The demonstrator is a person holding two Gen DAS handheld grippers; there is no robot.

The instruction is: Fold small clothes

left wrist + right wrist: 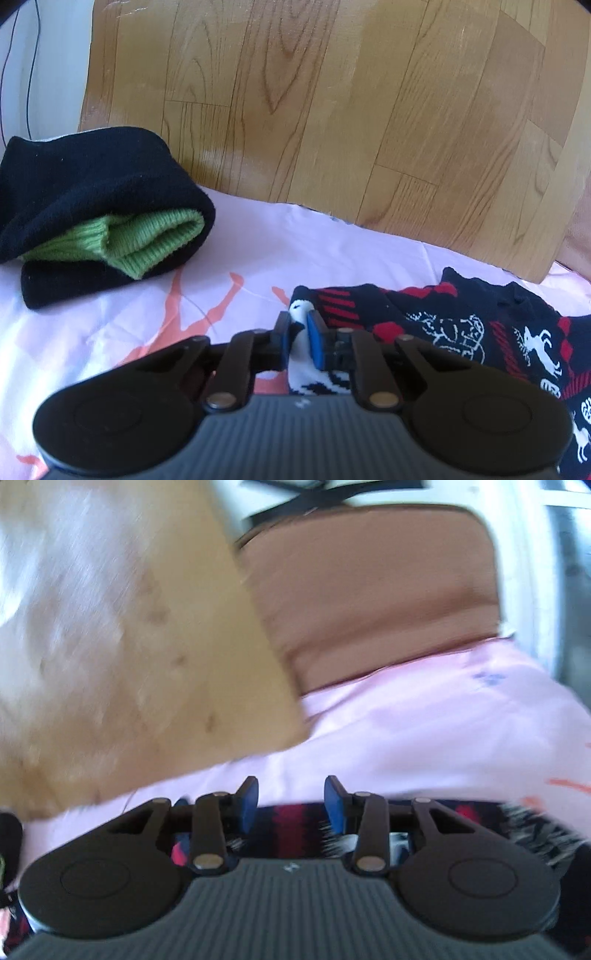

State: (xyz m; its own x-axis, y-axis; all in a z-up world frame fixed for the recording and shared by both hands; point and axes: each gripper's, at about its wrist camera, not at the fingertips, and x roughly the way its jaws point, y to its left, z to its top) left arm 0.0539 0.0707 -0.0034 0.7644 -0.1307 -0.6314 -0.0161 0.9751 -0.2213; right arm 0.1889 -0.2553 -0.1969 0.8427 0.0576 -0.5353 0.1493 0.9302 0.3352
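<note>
So the left gripper (298,326) is clamped on the patterned sock's (443,332) near-left corner, while the right gripper (291,800) hangs unclenched, gripping nothing.

Wood-grain headboard (332,110) behind pink sheet (258,240); brown cushion (369,598) beside it; daylight

The sheet (332,251) on the bed is pale pink with coral-orange branching marks. Near its left edge lies a folded black garment (92,192) with a ribbed green lining. By the right edge, the sweater (461,325) is black with red diamonds and stripes and white reindeer figures. The fingers (316,343) carry blue pads on black frames. The wooden board (332,110) behind shows light tan grain.
</note>
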